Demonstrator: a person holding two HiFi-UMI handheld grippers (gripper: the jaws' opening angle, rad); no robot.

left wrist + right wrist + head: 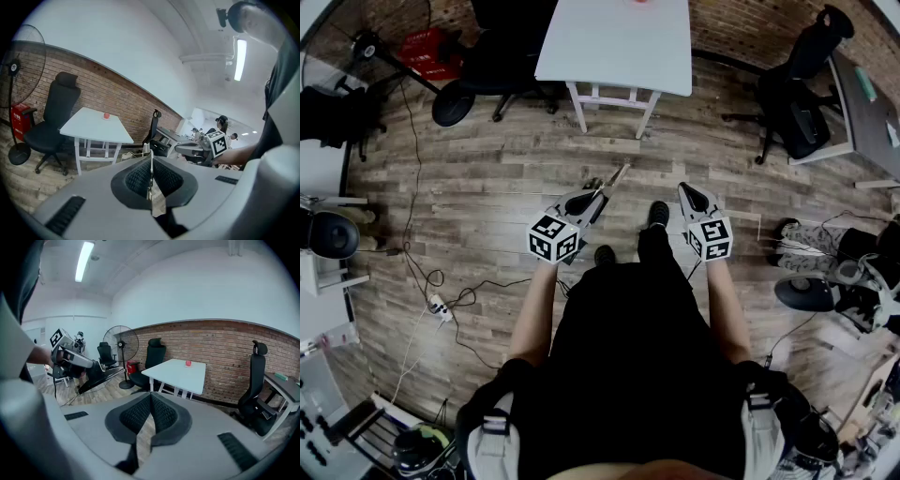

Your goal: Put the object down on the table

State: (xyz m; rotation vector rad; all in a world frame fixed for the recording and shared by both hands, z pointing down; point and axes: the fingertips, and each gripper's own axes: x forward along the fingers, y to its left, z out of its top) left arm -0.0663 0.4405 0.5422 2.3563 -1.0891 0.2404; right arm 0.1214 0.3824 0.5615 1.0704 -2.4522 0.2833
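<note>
- Left gripper (594, 197): my jaws are clenched on the object (617, 176), a thin flat strip that shows edge-on between them in the left gripper view. Its free end pokes forward over the floor (487, 187). I cannot tell what the strip is.
- Table (619, 47): white, well ahead of both grippers and well apart from the object. A small red thing (188, 363) sits toward its far side.
- Right gripper (688, 191): jaws pressed together with nothing between them, held beside the left.
- Step in hand: the carry. The object is not yet over the table.
- Next move, as I judge it: close the gap to the table, bring the left gripper low over bare top clear of the red thing, then part the jaws.
</note>
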